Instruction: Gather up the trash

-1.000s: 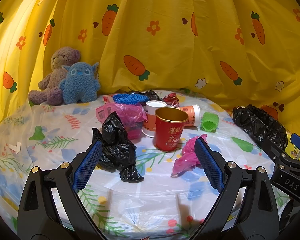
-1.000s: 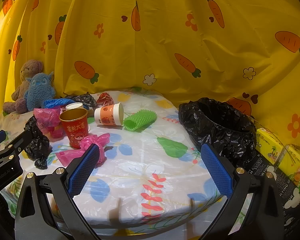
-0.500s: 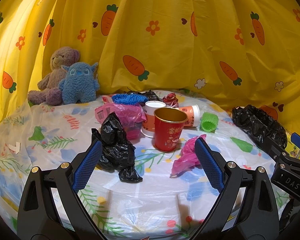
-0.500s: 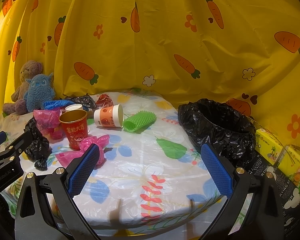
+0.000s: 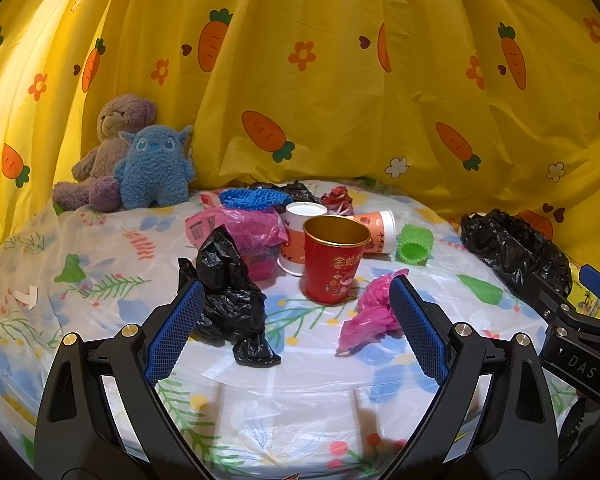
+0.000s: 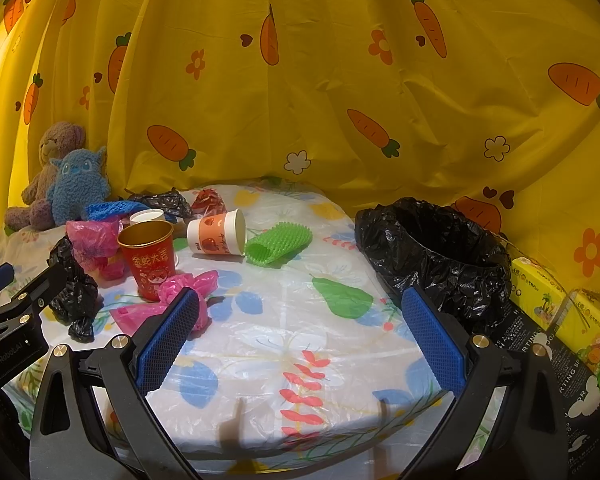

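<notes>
Since both our claws gape empty, the left gripper [image 5: 292, 332] sits nearer the black crumpled bag [image 5: 228, 292], just ahead-left; the right gripper [image 6: 300, 332] hangs back.

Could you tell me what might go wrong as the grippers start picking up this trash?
The red cup stands upright right beside the pink bag; grabbing the bag could tip it. The cup on its side may roll if nudged. The bin bag sits at the table's right edge, so a short drop could miss it.
</notes>
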A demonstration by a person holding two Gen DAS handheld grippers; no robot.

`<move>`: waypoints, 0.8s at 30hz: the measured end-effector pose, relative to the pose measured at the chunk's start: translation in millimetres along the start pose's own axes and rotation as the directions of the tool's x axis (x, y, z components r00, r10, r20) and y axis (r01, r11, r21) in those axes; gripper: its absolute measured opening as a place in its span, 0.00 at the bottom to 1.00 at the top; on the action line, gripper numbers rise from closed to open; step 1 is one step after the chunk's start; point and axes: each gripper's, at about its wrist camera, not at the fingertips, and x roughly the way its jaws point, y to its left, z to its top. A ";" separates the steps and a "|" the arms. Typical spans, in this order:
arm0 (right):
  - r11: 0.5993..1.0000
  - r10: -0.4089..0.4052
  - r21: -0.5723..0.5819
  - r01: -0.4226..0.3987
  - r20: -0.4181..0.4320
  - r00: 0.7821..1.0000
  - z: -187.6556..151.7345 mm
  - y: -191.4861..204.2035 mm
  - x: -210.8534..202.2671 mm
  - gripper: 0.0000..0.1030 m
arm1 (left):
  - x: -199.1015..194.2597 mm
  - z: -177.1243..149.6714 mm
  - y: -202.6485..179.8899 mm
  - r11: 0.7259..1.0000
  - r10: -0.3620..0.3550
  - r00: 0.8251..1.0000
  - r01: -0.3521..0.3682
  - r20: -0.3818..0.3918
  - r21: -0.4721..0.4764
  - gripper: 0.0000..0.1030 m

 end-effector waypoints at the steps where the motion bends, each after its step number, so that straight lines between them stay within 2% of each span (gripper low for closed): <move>1: 1.000 0.000 0.000 0.000 0.000 1.000 0.8 0.1 -0.1 0.95 | 0.0 0.0 0.1 1.000 0.000 1.000 0.000 0.000 0.000 0.89; 24: 1.000 0.001 0.002 -0.001 0.000 1.000 0.9 -1.0 0.9 0.95 | 1.4 -0.2 -3.1 1.000 -0.003 1.000 0.003 -0.002 -0.004 0.89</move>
